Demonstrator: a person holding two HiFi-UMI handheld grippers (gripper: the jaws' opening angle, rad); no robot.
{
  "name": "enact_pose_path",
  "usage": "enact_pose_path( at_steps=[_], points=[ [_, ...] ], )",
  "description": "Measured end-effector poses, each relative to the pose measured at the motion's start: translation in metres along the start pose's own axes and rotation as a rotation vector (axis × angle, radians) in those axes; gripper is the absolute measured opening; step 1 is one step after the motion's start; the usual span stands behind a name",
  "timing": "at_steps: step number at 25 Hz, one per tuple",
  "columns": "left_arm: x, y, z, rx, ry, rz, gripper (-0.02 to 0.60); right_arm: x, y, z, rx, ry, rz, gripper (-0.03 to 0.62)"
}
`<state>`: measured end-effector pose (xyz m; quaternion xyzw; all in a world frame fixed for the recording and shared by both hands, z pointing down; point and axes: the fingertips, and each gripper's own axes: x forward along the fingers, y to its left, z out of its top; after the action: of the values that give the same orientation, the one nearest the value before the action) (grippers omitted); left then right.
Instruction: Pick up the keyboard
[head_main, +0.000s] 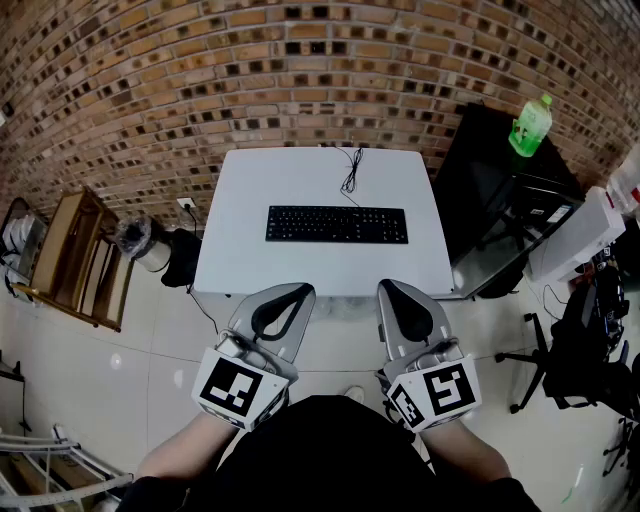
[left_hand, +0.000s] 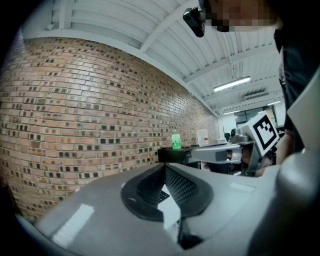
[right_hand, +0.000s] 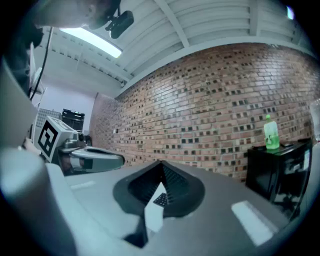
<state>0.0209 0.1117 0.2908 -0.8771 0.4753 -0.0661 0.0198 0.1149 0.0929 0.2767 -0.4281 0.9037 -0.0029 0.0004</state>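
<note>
A black keyboard (head_main: 337, 224) lies flat across the middle of a small white table (head_main: 250, 255), its cable (head_main: 352, 170) trailing toward the brick wall. Both grippers hang side by side short of the table's near edge, held level. My left gripper (head_main: 298, 291) is shut with nothing in it. My right gripper (head_main: 388, 287) is shut and empty too. In the left gripper view only a sliver of the keyboard (left_hand: 162, 194) shows through the gap of the closed jaws (left_hand: 164, 166). The right gripper view shows the same sliver of keys (right_hand: 161, 199) behind its closed jaws (right_hand: 162, 163).
A black cabinet (head_main: 490, 200) with a green bottle (head_main: 530, 126) stands right of the table. Wooden shelving (head_main: 80, 260) and a dark bin (head_main: 140, 243) are at the left. A brick wall runs behind. An office chair (head_main: 585, 350) is at the far right on the tiled floor.
</note>
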Motion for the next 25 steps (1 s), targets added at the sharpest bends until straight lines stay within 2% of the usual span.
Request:
enact_pose_path(
  at_steps=[6,10,14,17,25],
  points=[
    [0.015,-0.017,0.008,-0.026,-0.007,0.012,0.006,-0.007,-0.015,-0.001,0.001,0.0,0.023,0.002],
    [0.025,-0.026,0.002,-0.001,0.013,0.037,0.006,-0.014,-0.027,-0.004,0.0,-0.002,0.047,0.002],
    [0.037,-0.041,0.005,-0.027,0.011,0.053,0.006,-0.022,-0.04,-0.005,-0.002,-0.003,0.071,0.002],
    [0.043,-0.048,0.002,-0.019,0.02,0.074,0.006,-0.029,-0.048,-0.006,-0.005,-0.003,0.095,0.002],
    [0.053,-0.046,-0.009,-0.061,0.064,0.101,0.014,-0.031,-0.055,-0.008,0.003,-0.003,0.128,0.002]
  ],
)
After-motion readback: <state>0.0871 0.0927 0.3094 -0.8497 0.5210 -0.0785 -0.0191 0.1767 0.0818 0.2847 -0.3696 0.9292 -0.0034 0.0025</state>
